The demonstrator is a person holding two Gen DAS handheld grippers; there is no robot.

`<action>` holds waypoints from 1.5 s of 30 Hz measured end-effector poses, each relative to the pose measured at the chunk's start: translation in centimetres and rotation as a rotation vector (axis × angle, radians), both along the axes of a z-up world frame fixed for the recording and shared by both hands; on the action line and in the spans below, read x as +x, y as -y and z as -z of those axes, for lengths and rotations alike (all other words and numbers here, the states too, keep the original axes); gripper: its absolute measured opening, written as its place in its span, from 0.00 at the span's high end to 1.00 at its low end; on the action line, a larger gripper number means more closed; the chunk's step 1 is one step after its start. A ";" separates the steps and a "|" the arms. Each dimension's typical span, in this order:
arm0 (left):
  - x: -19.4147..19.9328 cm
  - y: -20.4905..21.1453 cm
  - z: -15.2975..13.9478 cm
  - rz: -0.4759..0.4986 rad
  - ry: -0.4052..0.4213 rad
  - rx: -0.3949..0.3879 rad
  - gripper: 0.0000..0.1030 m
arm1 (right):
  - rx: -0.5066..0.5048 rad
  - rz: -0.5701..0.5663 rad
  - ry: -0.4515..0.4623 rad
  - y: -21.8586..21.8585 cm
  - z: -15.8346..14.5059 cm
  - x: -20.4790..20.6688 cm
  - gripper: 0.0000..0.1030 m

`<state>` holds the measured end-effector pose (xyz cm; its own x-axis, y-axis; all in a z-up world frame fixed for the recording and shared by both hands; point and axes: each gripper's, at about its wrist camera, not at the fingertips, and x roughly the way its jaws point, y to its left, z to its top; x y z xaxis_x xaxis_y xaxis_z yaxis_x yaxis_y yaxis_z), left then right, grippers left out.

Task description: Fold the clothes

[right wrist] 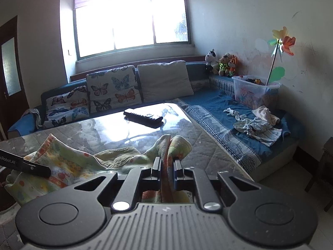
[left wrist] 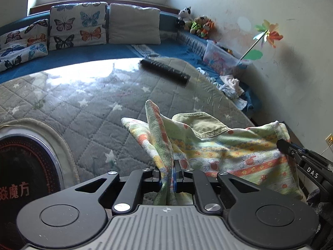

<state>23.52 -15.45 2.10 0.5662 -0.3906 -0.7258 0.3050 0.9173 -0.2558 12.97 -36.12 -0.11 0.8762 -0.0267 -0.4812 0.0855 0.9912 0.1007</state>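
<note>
Both grippers pinch the same garment (left wrist: 224, 150), a green and yellow printed cloth with orange bands. Left gripper (left wrist: 168, 171) has its jaws narrow, clamped on a bunched fold that stands up between them and hangs down behind. Right gripper (right wrist: 167, 165) likewise has its jaws drawn close on a raised fold. Between the two, the cloth sags over the quilted table (left wrist: 93, 108). Beyond the jaws, well apart, a remote (right wrist: 143, 117) lies on the table's glossy far part.
</note>
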 end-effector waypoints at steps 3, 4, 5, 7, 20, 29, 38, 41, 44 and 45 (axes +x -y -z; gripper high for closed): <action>0.1 0.3 0.7 0.005 -0.012 0.021 0.90 | 0.001 0.016 -0.038 0.1 1.0 0.4 0.91; 0.1 0.3 0.9 0.005 -0.013 0.031 0.89 | 0.000 0.022 -0.049 0.2 1.3 0.5 0.91; 0.2 0.2 1.2 0.001 -0.015 0.039 0.88 | -0.001 0.029 -0.060 0.3 1.6 0.6 0.90; 0.3 0.0 1.6 -0.006 -0.025 0.047 0.86 | 0.006 0.047 -0.077 0.7 2.1 0.7 0.89; 0.8 -1.0 2.7 -0.068 -0.007 0.138 0.47 | -0.012 0.038 -0.079 -0.1 2.3 0.6 0.57; 0.8 -0.5 3.4 -0.049 0.017 0.186 0.25 | 0.003 -0.114 -0.129 -3.9 3.7 2.8 0.44; 2.3 0.1 3.8 -0.044 0.030 0.218 0.22 | 0.010 -0.152 -0.187 -5.2 5.1 6.8 0.44; 3.0 0.7 3.7 -0.040 0.041 0.236 0.21 | 0.000 -0.154 -0.193 -5.4 5.1 7.7 0.44; 3.7 1.7 3.6 -0.022 0.067 0.264 0.21 | -0.008 -0.154 -0.200 -5.7 5.2 8.5 0.43; 4.0 2.1 3.6 -0.014 0.074 0.269 0.21 | -0.009 -0.153 -0.203 -5.8 5.2 8.7 0.43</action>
